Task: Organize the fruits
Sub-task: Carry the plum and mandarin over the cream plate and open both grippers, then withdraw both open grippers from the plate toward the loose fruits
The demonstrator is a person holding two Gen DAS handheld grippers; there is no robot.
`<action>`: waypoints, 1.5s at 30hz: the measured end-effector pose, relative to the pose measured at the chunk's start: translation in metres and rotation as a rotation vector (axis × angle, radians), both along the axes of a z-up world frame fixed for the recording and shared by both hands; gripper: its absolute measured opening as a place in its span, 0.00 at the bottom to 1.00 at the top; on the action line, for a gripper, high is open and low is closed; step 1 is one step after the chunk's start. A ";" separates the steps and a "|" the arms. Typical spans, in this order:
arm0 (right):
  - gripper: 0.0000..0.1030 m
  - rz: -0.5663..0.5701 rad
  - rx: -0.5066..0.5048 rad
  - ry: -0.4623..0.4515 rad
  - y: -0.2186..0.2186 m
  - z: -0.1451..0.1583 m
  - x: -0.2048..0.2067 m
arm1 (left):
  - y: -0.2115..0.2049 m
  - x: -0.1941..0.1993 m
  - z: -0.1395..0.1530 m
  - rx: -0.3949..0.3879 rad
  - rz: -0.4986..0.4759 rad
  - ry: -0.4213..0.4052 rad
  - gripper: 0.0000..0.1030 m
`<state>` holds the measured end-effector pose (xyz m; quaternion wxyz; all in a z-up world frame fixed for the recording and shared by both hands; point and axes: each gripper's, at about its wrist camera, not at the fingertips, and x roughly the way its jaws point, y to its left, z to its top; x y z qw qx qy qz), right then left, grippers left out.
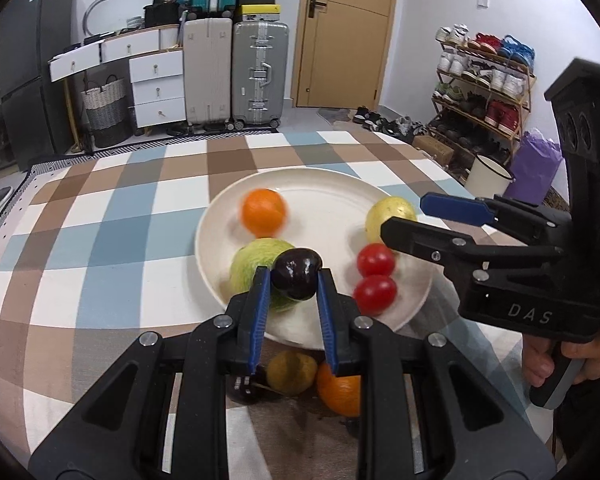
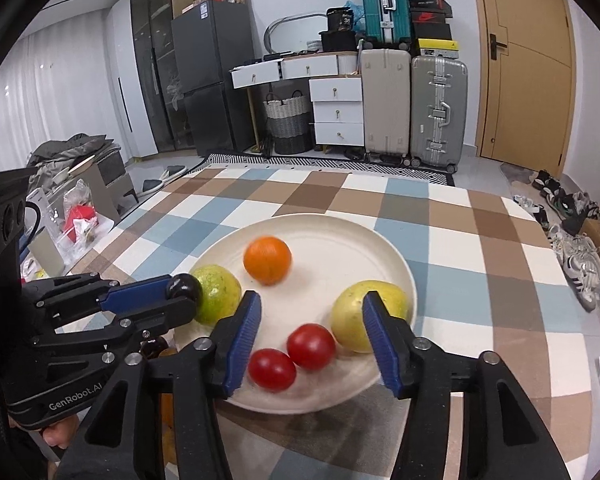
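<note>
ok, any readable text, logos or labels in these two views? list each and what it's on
"DAS": embossed on the black body of the right gripper, seen from the left wrist.
"GenRobot.AI": printed on the body of the left gripper, seen from the right wrist; the last letters are partly hidden.
Red swoosh logo, no words legible: on a shoebox atop the suitcases.
Sticker on the fridge: too small to read.

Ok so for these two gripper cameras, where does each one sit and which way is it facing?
Left wrist: on the left gripper, looking along its fingers at the dark plum they clamp, over the plate; the right gripper and holding hand show.
Right wrist: on the open right gripper, facing the plate; the left gripper shows.
Shared: plate, orange, two tomatoes, checked tablecloth.
</note>
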<state>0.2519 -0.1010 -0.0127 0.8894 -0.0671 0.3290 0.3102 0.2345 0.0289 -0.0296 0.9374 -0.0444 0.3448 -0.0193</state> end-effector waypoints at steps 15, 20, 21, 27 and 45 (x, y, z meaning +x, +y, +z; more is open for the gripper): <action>0.79 -0.044 -0.005 -0.012 -0.017 0.001 -0.010 | -0.010 -0.018 0.012 0.054 0.019 -0.014 0.77; 0.95 -0.050 0.001 0.004 -0.022 -0.004 -0.022 | 0.003 -0.033 0.016 0.048 0.061 -0.025 0.91; 0.95 -0.048 0.003 0.009 -0.023 -0.005 -0.024 | 0.005 -0.035 0.016 0.045 0.066 -0.025 0.99; 0.98 -0.053 0.019 0.023 -0.029 -0.006 -0.035 | 0.019 -0.059 0.011 0.039 0.110 -0.021 0.99; 0.99 0.072 -0.059 0.107 -0.003 -0.026 -0.068 | 0.024 -0.070 -0.009 0.073 0.128 0.044 0.99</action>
